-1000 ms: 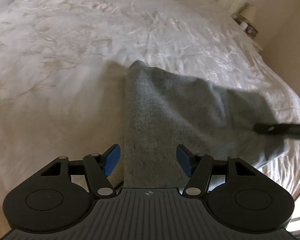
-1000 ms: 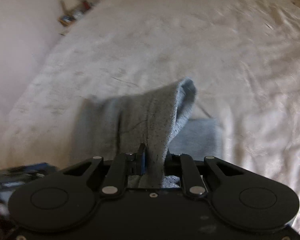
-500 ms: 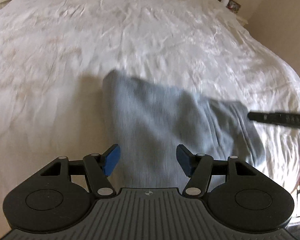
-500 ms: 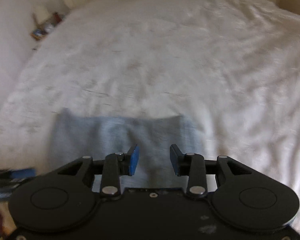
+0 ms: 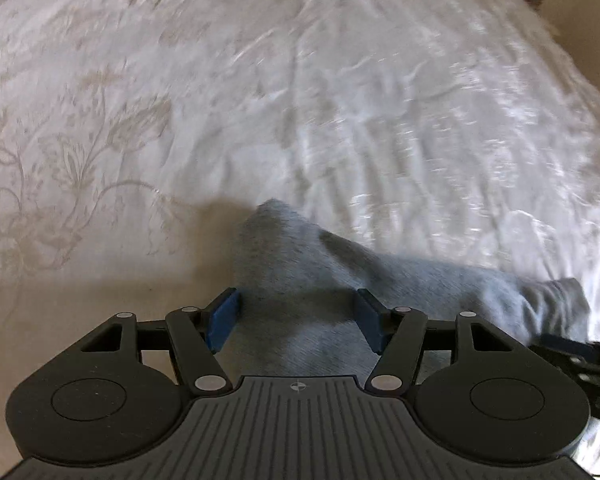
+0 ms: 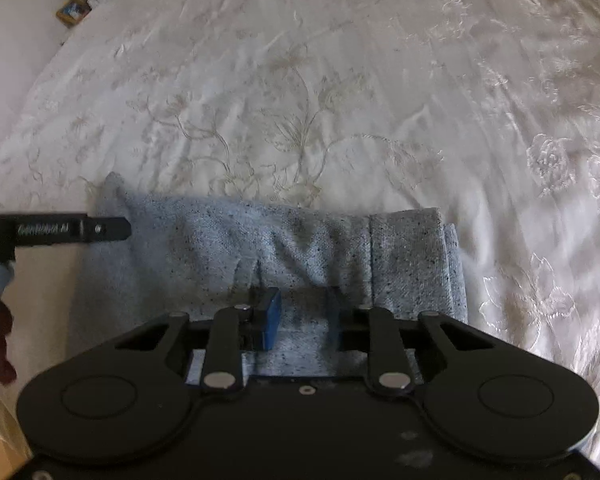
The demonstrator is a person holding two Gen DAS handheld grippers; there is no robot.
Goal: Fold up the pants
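I have the grey sweatpants (image 6: 284,248) lying folded on the white embroidered bedspread (image 6: 340,100), near its front edge. From the right wrist camera they form a band running across the view, with the ribbed waistband or cuff (image 6: 412,256) at the right end.

A second ago my right tongs (image 6: 300,316) were clamped on a raised fold of the fabric; half a second ago they had let go and stood apart. Now the blue pads have just been narrowing again, set a small way apart over the cloth, with fabric showing in the gap. I cannot tell whether they pinch it.

My left tongs (image 5: 296,320) stand wide, as they did in both earlier frames, over the pants (image 5: 340,276), with cloth between the pads but not gripped. A pointed corner of the fabric (image 5: 272,216) sticks up just ahead of them. In the earlier frames the pants looked more spread out from this side; now they sit closer and lower in view.
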